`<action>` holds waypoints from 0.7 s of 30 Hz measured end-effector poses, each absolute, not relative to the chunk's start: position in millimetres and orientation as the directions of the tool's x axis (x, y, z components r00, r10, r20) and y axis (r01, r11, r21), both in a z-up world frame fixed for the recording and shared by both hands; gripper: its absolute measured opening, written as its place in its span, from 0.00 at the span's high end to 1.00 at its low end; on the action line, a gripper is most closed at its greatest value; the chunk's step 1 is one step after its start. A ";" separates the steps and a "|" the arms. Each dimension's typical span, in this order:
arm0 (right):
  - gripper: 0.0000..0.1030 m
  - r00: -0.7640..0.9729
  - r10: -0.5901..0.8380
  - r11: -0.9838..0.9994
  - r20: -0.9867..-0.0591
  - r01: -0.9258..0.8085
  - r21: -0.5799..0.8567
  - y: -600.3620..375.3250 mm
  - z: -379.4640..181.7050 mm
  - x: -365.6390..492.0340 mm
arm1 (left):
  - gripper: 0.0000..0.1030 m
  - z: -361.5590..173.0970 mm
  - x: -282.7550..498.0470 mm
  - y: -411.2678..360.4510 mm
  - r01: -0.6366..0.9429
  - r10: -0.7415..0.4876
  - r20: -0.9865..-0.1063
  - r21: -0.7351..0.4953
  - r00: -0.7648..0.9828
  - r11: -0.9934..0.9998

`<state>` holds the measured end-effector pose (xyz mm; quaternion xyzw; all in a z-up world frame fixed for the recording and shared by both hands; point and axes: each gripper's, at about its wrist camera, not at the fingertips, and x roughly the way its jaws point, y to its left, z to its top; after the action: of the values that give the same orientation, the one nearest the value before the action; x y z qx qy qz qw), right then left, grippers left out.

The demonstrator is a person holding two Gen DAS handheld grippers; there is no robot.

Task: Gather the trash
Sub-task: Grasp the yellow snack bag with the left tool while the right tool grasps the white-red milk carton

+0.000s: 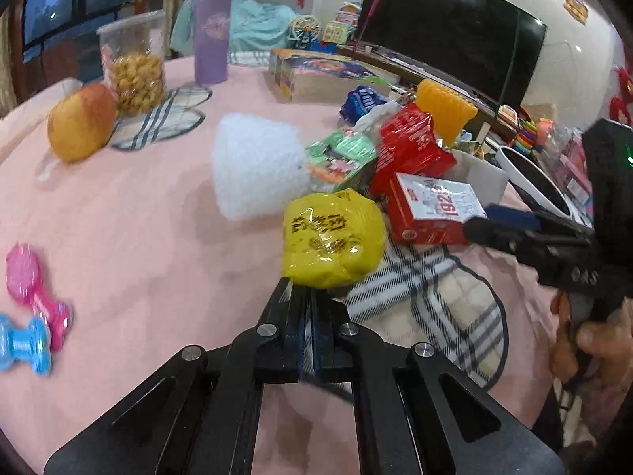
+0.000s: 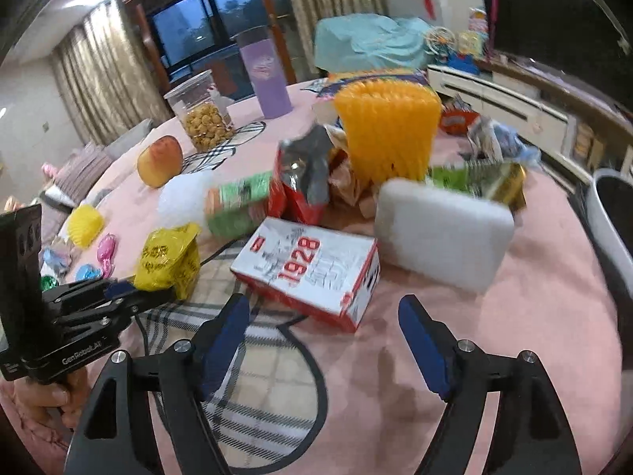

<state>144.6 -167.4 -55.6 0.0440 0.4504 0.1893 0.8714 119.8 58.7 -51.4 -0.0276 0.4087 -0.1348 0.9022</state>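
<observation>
My left gripper (image 1: 307,297) is shut on the edge of a yellow plastic wrapper (image 1: 332,239), which also shows in the right wrist view (image 2: 168,257) with the left gripper (image 2: 158,293) pinching it. My right gripper (image 2: 324,312) is open and empty, just in front of a red and white "1928" box (image 2: 308,273). In the left wrist view the right gripper (image 1: 480,223) reaches toward that box (image 1: 431,213). A white trash bin (image 1: 530,178) stands past the table edge, also at the right of the right wrist view (image 2: 609,229).
On the pink tablecloth (image 1: 138,237) lie a bubble-wrap piece (image 1: 257,166), a green packet (image 1: 340,158), a red bag (image 1: 411,146), an orange cup (image 2: 387,126), a white foam block (image 2: 439,233), an apple (image 1: 81,120), a snack jar (image 1: 134,67), a purple tumbler (image 1: 211,35) and plaid mats (image 1: 431,304).
</observation>
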 end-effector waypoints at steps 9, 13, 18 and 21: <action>0.36 0.458 0.439 0.885 -0.773 -0.366 0.287 -156.0 -62.1 164.4 | 0.98 -54.7 110.9 61.3 0.189 -0.259 -0.728 -0.178 0.635 0.966; 0.37 0.434 0.493 0.853 -0.754 -0.414 0.319 -146.9 -59.3 148.4 | 0.98 -55.5 108.1 62.5 0.181 -0.254 -0.729 -0.180 0.636 0.967; 0.21 0.463 0.471 0.850 -0.751 -0.464 0.248 -148.1 -53.1 159.4 | 0.98 -55.7 105.5 66.3 0.165 -0.247 -0.730 -0.184 0.637 0.969; 0.20 0.444 0.467 0.828 -0.765 -0.524 0.200 -140.9 -54.8 174.4 | 0.98 -56.1 104.7 66.9 0.156 -0.244 -0.730 -0.188 0.638 0.970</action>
<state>174.4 -140.9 -54.8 -0.0329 0.4391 0.2918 0.8491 104.7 66.9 -56.1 -0.0534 0.4109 -0.1109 0.9033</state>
